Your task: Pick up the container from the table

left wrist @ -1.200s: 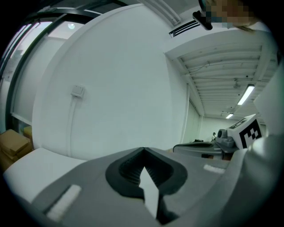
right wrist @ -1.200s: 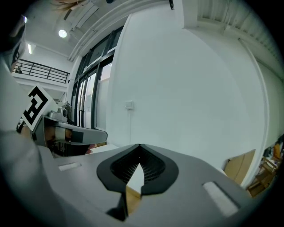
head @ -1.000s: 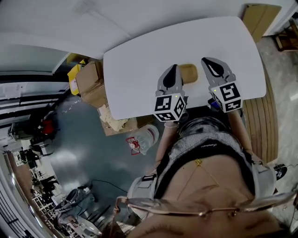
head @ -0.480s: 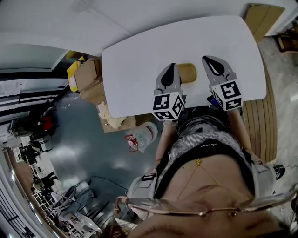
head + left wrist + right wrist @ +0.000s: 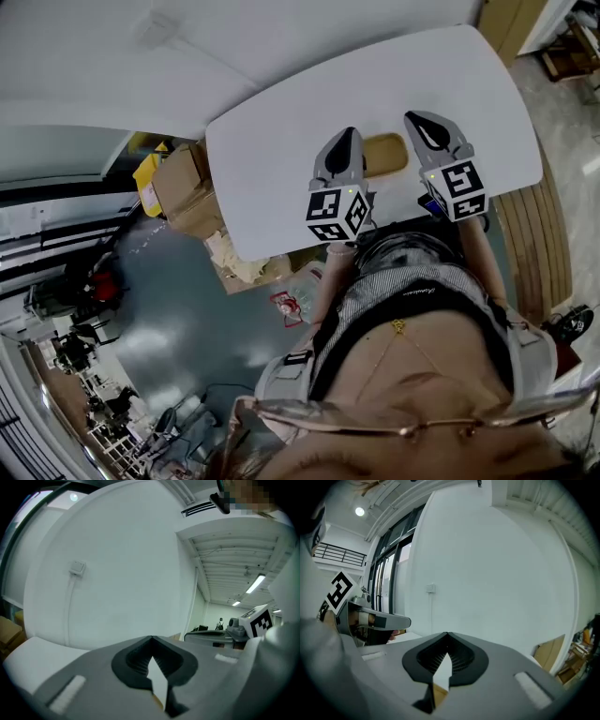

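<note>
Item one, the white surface (image 5: 281, 131): a rounded-corner top that fills the upper middle of the head view, bare apart from a single object. Item two, the stack of cardboard boxes (image 5: 183, 178): on the floor against the surface's left edge, with a yellow bin (image 5: 148, 169) beside them. Item three, your left gripper (image 5: 346, 139): it reaches over the near edge of the surface, marker cube toward you, and its own view shows the jaws (image 5: 151, 639) clenched tip to tip with nothing grasped. Item four, your right gripper (image 5: 419, 122): well to the right of the left one and roughly parallel to it, jaws (image 5: 447, 634) likewise clenched and empty. Item five, the container (image 5: 386, 155): tan and oblong, lying flat on the surface close to its near edge, between your two grippers. Its left end sits just beside or under the left gripper's jaws; from overhead you cannot tell whether they touch.
</note>
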Demonstrator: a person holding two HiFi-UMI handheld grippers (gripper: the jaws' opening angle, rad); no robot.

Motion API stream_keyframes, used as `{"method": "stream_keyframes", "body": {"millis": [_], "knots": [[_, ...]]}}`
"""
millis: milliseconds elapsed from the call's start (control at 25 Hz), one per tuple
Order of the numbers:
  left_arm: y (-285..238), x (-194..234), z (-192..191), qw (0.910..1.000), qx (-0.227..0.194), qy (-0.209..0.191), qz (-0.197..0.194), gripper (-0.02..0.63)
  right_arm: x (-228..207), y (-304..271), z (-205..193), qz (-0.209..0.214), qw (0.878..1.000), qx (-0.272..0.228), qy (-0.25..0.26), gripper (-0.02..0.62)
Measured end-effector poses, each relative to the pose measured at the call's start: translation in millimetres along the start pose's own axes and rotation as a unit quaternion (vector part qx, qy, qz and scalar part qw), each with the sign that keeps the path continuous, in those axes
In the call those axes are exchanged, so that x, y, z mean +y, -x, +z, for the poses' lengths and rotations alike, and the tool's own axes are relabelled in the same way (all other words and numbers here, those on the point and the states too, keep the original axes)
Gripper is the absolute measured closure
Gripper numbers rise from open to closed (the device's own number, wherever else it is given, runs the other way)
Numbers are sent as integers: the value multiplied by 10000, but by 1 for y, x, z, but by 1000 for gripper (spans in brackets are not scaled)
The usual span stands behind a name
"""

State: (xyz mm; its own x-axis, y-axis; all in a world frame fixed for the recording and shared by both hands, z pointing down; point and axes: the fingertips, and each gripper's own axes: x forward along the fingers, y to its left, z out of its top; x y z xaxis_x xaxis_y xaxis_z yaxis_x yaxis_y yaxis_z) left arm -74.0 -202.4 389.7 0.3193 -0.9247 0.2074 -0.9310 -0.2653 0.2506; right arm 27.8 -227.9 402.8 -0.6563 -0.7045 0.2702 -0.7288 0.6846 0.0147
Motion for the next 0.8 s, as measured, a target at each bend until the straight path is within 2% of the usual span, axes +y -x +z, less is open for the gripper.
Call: {"method": "stream_keyframes", "body": {"millis": [800], "knots": [[40,57,-13,9979,112,-5,-631,606,55,-7,-12,-890,9960,100,-46,572]]}}
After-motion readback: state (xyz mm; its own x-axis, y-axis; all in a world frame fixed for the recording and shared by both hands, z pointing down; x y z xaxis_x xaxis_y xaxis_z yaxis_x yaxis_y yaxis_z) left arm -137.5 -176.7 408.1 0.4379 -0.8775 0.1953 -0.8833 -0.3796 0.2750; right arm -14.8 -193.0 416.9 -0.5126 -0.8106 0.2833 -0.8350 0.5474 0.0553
